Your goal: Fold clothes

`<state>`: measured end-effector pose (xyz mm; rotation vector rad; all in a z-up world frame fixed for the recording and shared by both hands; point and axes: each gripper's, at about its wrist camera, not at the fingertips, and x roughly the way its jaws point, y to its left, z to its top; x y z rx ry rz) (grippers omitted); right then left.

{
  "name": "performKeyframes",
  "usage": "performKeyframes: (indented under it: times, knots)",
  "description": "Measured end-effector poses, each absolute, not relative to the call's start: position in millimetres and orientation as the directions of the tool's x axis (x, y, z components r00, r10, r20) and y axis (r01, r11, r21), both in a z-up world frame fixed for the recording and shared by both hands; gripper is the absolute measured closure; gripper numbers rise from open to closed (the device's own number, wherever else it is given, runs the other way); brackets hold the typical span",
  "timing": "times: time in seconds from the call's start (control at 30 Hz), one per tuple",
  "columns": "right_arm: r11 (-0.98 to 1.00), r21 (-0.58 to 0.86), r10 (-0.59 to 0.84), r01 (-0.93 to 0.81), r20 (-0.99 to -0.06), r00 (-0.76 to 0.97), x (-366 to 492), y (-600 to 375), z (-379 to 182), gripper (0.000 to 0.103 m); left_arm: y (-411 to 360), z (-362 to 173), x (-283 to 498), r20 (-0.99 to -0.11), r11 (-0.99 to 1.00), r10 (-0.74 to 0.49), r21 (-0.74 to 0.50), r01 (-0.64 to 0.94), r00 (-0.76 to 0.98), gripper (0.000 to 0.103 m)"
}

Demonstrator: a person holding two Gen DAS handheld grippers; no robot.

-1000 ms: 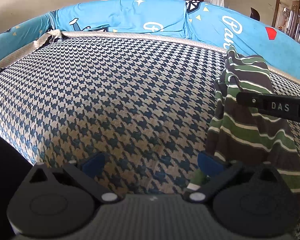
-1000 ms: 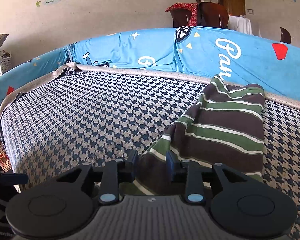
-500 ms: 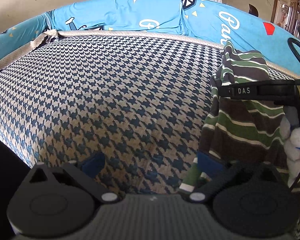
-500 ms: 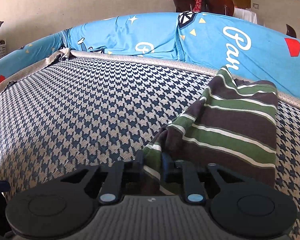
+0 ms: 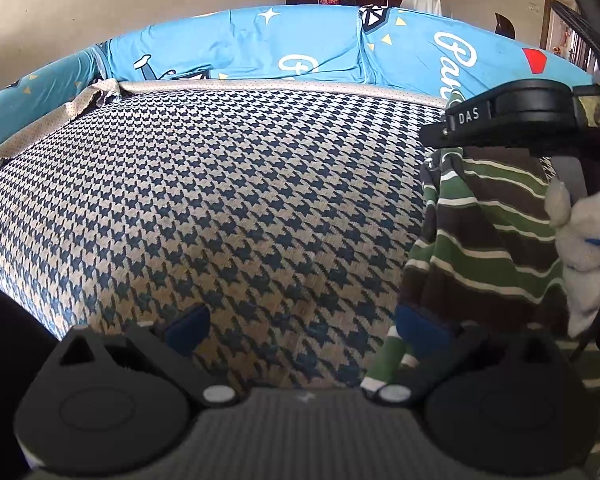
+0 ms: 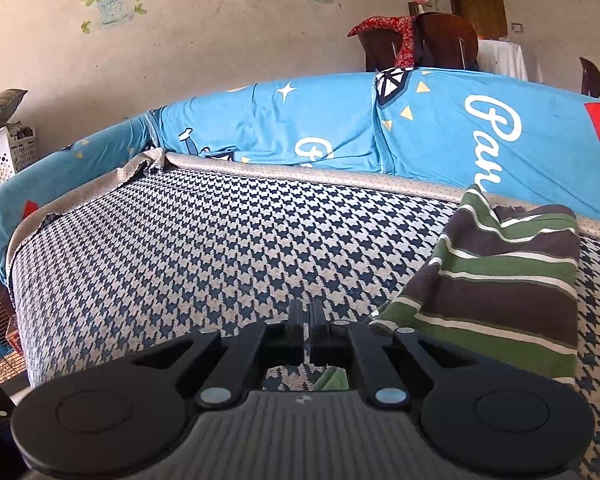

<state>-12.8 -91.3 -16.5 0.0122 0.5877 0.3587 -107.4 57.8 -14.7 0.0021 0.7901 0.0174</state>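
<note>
Right gripper (image 6: 309,320): fingers pressed together now. A second ago they were apart with cloth between them; half a second ago nearly shut on the fabric edge. In its own view a sliver of green cloth shows just under the closed jaws, but I can't tell if any is actually pinched between the fingers, as the striped shirt (image 6: 500,280) now sits off to the right of the tips.

Left gripper (image 5: 300,328): wide open, blue pads apart, right pad (image 5: 418,330) touching or just over the near edge of the shirt (image 5: 484,248). Nothing gripped.

The shirt is bunched on the right part of the checked sofa seat (image 6: 220,248), far end near the blue backrest cover (image 6: 340,128).

In the left view the right gripper body has moved in closer and higher over the shirt.

My read: right side has either grabbed a thin corner or slipped off. Fold has barely started.
</note>
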Motion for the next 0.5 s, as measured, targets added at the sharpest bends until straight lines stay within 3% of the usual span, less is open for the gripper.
performKeyframes:
  times: [0.3,0.5]
  knots:
    - [0.958,0.007,0.23,-0.286,-0.614,0.755,-17.1,-91.8,-30.7,0.065,59.9,-17.1,-104.4,-0.731,1.0,-0.002,-0.02,-0.018,0.682,0.0]
    - [0.963,-0.017,0.195,-0.27,-0.648,0.737,-14.8,-91.5,-42.4,0.064,62.8,-17.8,-103.4,-0.74,0.999,-0.007,-0.037,-0.03,0.673,0.0]
